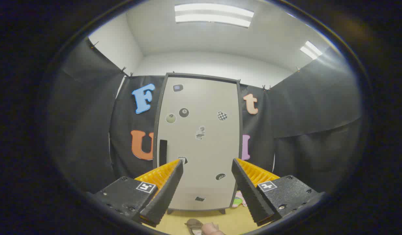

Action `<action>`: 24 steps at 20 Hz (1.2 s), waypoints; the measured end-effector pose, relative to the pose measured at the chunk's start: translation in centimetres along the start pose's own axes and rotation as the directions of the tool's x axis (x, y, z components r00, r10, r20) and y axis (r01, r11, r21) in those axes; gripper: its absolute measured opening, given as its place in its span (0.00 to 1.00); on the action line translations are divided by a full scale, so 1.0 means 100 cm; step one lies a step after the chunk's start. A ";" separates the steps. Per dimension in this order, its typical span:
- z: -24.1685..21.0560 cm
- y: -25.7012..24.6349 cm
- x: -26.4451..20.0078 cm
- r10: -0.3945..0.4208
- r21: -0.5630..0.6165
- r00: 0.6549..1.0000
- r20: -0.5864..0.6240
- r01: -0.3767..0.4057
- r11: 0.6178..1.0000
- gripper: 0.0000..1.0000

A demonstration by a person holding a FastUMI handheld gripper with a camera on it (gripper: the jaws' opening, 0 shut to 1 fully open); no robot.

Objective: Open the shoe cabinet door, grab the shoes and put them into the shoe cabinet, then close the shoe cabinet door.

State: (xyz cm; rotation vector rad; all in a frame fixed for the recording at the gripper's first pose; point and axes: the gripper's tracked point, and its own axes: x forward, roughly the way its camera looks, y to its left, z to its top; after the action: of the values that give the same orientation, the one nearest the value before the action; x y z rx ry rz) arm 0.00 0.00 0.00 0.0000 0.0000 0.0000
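The shoe cabinet point(201, 107) stands upright ahead of me against the booth wall, its pale door shut and dotted with several stickers. A dark vertical handle point(163, 152) sits on the door's left side, just above my left finger. My gripper point(207, 164) is open, fingers spread wide with nothing between them, some way short of the cabinet. On the floor below and between the fingers lies a brownish shoe point(195, 226), partly cut off, with a pinkish thing point(211, 228) beside it.
Black cloth walls enclose the booth on the left, right and behind the cabinet. A pink and green item point(239, 199) lies on the yellowish floor point(230, 221) by the cabinet's right foot.
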 end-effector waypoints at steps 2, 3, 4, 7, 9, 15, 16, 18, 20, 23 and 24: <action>0.000 -0.002 -0.001 -0.001 0.009 1.000 -0.007 0.001 1.000 0.98; -0.001 -0.002 -0.001 -0.001 0.017 1.000 -0.012 0.002 1.000 0.98; -0.002 -0.001 0.000 0.000 0.022 1.000 -0.020 0.000 1.000 0.98; -0.006 0.001 0.005 0.005 0.034 0.998 -0.056 -0.004 0.999 0.99; -0.006 0.004 0.012 0.006 0.041 0.998 -0.069 -0.003 0.999 0.98; -0.003 0.027 0.043 0.025 0.025 0.997 -0.068 -0.023 0.999 0.99; -0.007 0.036 0.051 0.048 0.034 0.995 -0.091 -0.045 0.998 0.99; -0.010 0.057 0.071 0.105 0.052 0.988 -0.109 -0.099 0.994 0.99; -0.021 0.075 0.092 0.130 0.093 0.980 -0.153 -0.116 0.989 0.99; -0.041 0.111 0.127 0.187 0.132 0.955 -0.230 -0.159 0.978 0.99; -0.049 0.121 0.139 0.207 0.142 0.946 -0.250 -0.176 0.974 0.99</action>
State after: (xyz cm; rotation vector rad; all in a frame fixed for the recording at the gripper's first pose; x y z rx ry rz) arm 13.90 12.12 -4.86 0.1185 0.2672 0.1956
